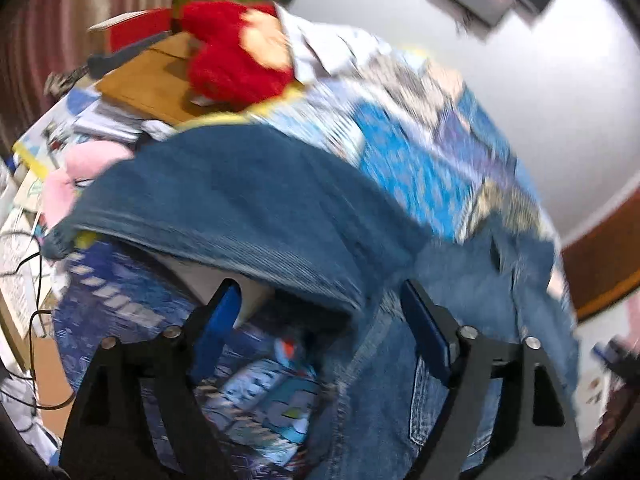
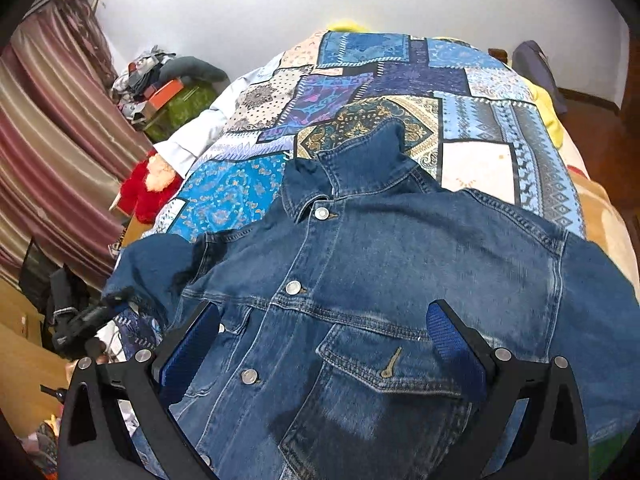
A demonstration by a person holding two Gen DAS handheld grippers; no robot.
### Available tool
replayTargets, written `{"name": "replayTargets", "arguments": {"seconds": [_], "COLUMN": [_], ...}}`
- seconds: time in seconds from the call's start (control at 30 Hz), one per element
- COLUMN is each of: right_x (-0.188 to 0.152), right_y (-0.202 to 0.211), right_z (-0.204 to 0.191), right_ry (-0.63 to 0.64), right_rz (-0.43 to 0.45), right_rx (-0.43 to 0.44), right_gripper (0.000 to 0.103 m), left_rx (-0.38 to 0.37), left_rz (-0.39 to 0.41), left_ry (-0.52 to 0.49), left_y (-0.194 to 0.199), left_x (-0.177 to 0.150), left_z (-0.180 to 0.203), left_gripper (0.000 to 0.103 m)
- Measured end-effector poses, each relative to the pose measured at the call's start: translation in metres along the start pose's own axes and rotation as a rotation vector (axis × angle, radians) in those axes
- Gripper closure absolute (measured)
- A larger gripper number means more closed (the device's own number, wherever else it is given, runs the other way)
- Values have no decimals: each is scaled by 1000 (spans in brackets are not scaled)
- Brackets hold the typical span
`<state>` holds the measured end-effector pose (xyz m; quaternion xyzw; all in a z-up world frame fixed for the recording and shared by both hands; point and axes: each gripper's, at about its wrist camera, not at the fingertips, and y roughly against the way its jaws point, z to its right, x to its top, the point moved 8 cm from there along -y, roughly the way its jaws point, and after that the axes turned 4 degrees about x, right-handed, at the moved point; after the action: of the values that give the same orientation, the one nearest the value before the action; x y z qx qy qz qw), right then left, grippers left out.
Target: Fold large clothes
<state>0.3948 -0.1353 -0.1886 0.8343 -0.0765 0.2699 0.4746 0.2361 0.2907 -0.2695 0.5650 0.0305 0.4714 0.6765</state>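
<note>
A denim jacket [image 2: 380, 280] lies front-up, buttoned, on the bed's patchwork quilt [image 2: 360, 92], collar at twelve o'clock. Both the left tongs [image 1: 320, 320] and right tongs [image 2: 324, 336] hover spread, empty. Heavy, stiff cloth likely; best pinched at seamed sleeve [image 1: 224, 200] or hem.

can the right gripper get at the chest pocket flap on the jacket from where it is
Probably yes. The right gripper hangs with jaws open right over the denim jacket, and the pocket flap lies face up between them with nothing covering it.
</note>
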Motion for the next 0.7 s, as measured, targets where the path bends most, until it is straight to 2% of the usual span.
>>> {"name": "replayTargets", "arguments": {"seconds": [0.07, 0.17, 0.27, 0.33, 0.37, 0.4, 0.43, 0.47, 0.53, 0.7], "right_x": [-2, -5, -6, -7, -8, -8, -8, -8, -9, -7], "right_y": [-2, -7, -11, -13, -14, -15, -16, -17, -18, -16], "right_z": [1, 1, -2, -4, -4, -4, -4, -3, -2, 1], "right_ry": [-16, -32, -40, -42, -43, -44, -46, -49, -57, -70], "right_rz": [-2, -11, -19, -21, -21, -23, -26, -29, -32, -21], "right_rx": [4, 9, 12, 13, 11, 9, 8, 7, 7, 13], "right_gripper": [0, 0, 0, 0, 0, 0, 0, 0, 0, 0], "left_rx": [-28, -101, -135, -117, -78, -15, 31, 114, 179, 215], "left_rz": [13, -23, -56, -57, -53, -50, -47, -23, 34, 197], "left_ry": [117, 282, 393, 413, 402, 368, 338, 275, 177, -33], "left_y": [7, -2, -15, -21, -22, -22, -21, -16, -2, 45], "left_x": [15, 35, 46, 53, 58, 63, 65, 72, 86, 123], "left_z": [-30, -71, -93, -96, -96, -94, -93, -89, -77, -11], "left_gripper": [19, 19, 27, 35, 48, 66, 75, 89, 93, 96]}}
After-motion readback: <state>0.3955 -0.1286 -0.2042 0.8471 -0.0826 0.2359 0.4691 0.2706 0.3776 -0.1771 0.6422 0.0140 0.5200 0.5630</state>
